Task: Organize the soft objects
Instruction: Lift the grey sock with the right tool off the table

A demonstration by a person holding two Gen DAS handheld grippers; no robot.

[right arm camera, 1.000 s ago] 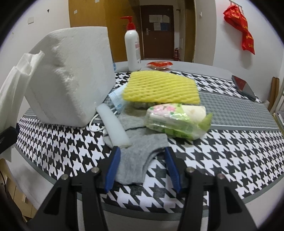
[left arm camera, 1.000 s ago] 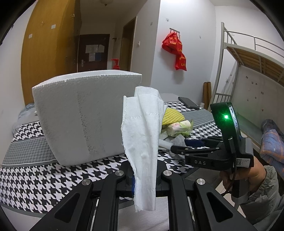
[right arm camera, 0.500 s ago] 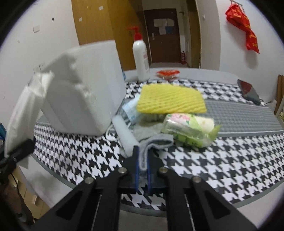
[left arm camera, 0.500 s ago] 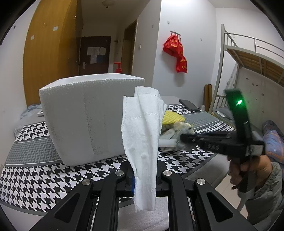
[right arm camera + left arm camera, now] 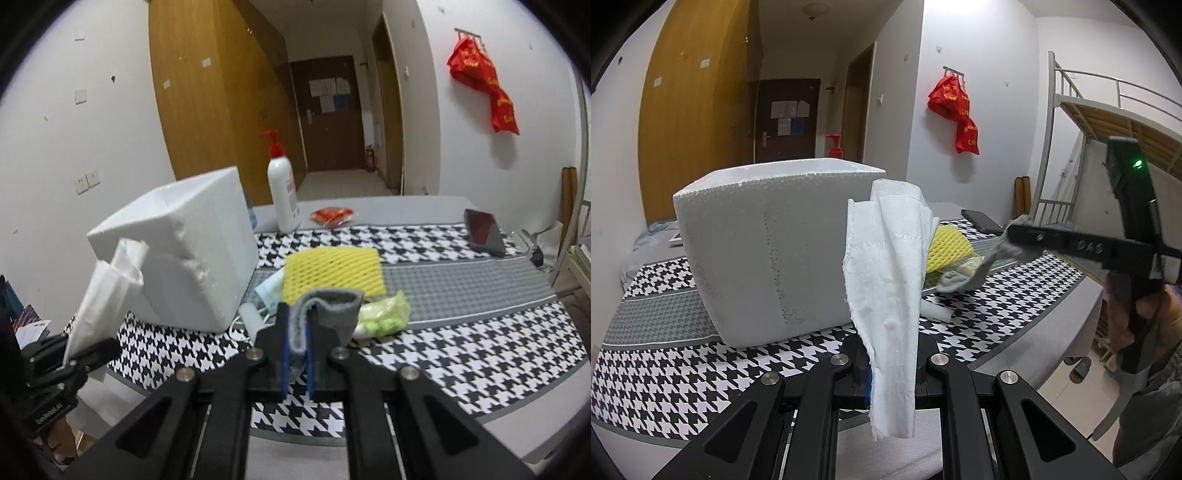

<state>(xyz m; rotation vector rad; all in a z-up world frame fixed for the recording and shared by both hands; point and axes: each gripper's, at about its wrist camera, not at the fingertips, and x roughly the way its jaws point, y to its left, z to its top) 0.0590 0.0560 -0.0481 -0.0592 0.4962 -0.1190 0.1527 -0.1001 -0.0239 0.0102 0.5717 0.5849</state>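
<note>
A grey knit sock (image 5: 327,314), folded over at its top, is pinched in the right gripper (image 5: 296,354) above the houndstooth table (image 5: 461,354); in the left view its length droops toward the table. The left gripper (image 5: 891,365) is clamped on a creased white tissue (image 5: 886,280) standing upright beside the foam box (image 5: 768,251).

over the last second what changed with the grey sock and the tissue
The right tongs, open around the grey sock a second ago, closed on it and lifted it clear of the table; it now hangs from them in the left wrist view. The left tongs stayed shut on the white tissue. The foam box, yellow foam net and green packet kept their places.
</note>
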